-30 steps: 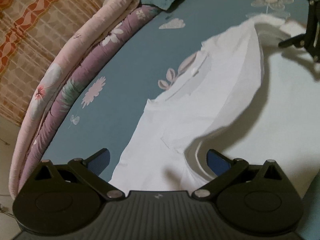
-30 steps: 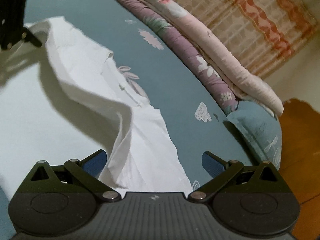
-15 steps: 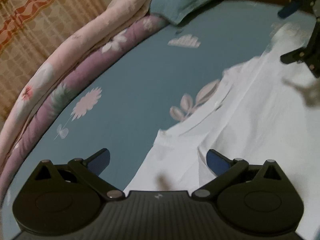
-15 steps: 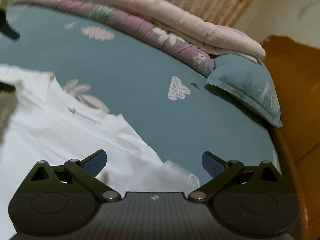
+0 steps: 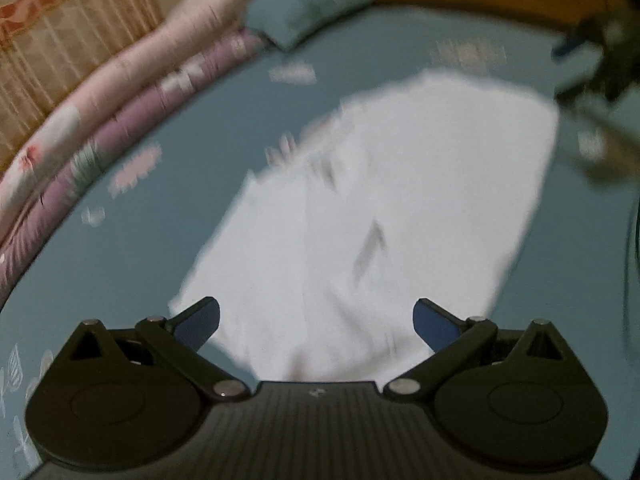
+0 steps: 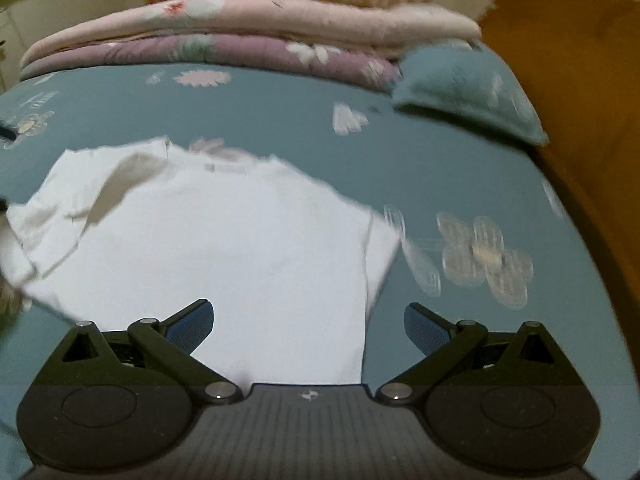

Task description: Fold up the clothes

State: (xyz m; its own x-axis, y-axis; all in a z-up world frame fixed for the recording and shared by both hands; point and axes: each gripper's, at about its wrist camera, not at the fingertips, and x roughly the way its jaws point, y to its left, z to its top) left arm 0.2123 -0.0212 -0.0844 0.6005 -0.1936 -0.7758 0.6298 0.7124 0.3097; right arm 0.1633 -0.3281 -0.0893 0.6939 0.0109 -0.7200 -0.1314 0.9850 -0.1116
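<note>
Your left tool is spread wide with nothing between its blue pads, and your right tool is likewise wide apart and empty. Both hang above the white T-shirt, which lies flat on the teal bed sheet, near the middle of the bed and directly ahead of both tools.

From your right wrist view, the shirt's neckline points away from you toward the far side of the bed, one short sleeve sticks out to the right, and the opposite sleeve side at the left looks rumpled, with a grey shadow falling across it. The left wrist view is heavily blurred; there the shirt reads only as a white patch running away from the tool, and creases cannot be made out.

Around the shirt, the sheet carries pale flower prints, the largest one just to the right of the sleeve. Along the far edge of the bed a pink quilt is stacked on a purple floral quilt, well apart from the shirt. A teal pillow sits at the right end of those quilts, against an orange-brown headboard. A striped curtain hangs behind the quilts. Nothing lies on the shirt itself.

In the left wrist view, your right tool appears as a dark blur at the upper right, beyond the shirt's far corner.
</note>
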